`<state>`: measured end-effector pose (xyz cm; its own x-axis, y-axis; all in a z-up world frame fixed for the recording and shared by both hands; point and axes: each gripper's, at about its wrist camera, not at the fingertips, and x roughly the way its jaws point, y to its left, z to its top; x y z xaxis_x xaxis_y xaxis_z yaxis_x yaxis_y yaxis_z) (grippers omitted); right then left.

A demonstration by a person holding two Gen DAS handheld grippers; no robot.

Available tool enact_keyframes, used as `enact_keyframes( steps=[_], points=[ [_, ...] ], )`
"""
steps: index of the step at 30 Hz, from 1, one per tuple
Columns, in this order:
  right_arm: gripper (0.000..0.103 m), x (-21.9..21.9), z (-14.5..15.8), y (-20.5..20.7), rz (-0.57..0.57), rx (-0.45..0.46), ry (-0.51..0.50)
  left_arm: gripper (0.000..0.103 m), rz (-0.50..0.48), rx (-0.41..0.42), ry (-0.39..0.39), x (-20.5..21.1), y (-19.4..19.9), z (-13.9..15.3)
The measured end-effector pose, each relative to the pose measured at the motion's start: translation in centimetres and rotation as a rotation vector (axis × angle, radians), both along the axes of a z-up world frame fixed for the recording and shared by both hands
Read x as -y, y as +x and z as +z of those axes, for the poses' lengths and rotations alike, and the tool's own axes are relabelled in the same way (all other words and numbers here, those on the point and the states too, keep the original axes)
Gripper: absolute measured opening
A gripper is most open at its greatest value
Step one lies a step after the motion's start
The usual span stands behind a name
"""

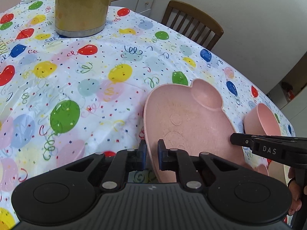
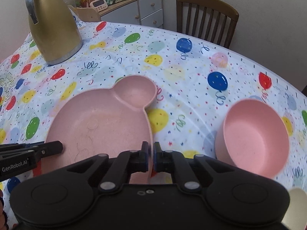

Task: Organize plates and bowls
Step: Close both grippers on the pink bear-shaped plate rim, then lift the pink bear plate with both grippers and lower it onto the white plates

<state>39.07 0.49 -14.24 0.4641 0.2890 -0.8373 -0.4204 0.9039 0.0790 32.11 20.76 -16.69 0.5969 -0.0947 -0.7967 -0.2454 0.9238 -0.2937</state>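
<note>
Balloon-printed plastic sheeting covers the table (image 2: 191, 80), which spreads out ahead of both grippers and carries everything else. Beyond its far edge, ahead and to the right of the right gripper, stands a wooden slat-back chair (image 2: 206, 16), and further back a grey-fronted cabinet (image 2: 142, 9) with small clutter on top. On the table well ahead and to the left of both tools sits a gold thermos jug (image 2: 52, 30) with a metal base ring and handle. Closest in is the pink bear-shaped plate (image 2: 99, 122), with a large main well and a round ear compartment on its far side; it appears tilted, though whether it is clear of the cloth cannot be told. The left gripper (image 1: 150, 154) is clamped on the plate's left rim, one finger outside and one inside the well. The right gripper (image 2: 151, 158) is clamped on the plate's right rim in the same way, the rim pinched thin between its pads. Just to the right of the right gripper, apart from the plate, a pink bowl (image 2: 255, 136) stands upright on the cloth.
</note>
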Motion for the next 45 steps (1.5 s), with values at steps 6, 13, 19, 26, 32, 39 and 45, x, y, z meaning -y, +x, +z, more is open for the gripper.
enact_keyframes(
  steps=[6, 13, 19, 26, 32, 39, 45],
  points=[
    [0.003, 2.1, 1.4, -3.1, -0.024, -0.008, 0.013, 0.011, -0.027, 0.001, -0.008, 1.6, -2.5, 1.3],
    [0.003, 5.9, 3.9, -7.1, -0.065, -0.009, 0.044, 0.011, -0.083, 0.014, -0.012, 4.7, -5.9, 3.7],
    [0.003, 9.9, 6.0, -10.9, -0.106, 0.008, 0.064, 0.011, -0.13, 0.023, -0.013, 8.5, -8.9, 5.5],
    [0.003, 16.2, 7.9, -15.0, -0.155, 0.001, 0.099, 0.011, -0.203, 0.036, -0.012, 14.3, -12.8, 7.3],
    [0.003, 21.9, 8.7, -19.2, -0.19, 0.007, 0.114, 0.011, -0.26, 0.039, -0.001, 19.9, -16.0, 8.0],
    [0.003, 28.0, 8.7, -23.2, -0.25, 0.016, 0.115, 0.011, -0.329, 0.031, 0.005, 25.8, -18.4, 8.0],
    [0.003, 32.3, 7.9, -25.7, -0.308, 0.013, 0.119, 0.011, -0.387, 0.017, 0.019, 30.0, -19.6, 7.7]
  ],
)
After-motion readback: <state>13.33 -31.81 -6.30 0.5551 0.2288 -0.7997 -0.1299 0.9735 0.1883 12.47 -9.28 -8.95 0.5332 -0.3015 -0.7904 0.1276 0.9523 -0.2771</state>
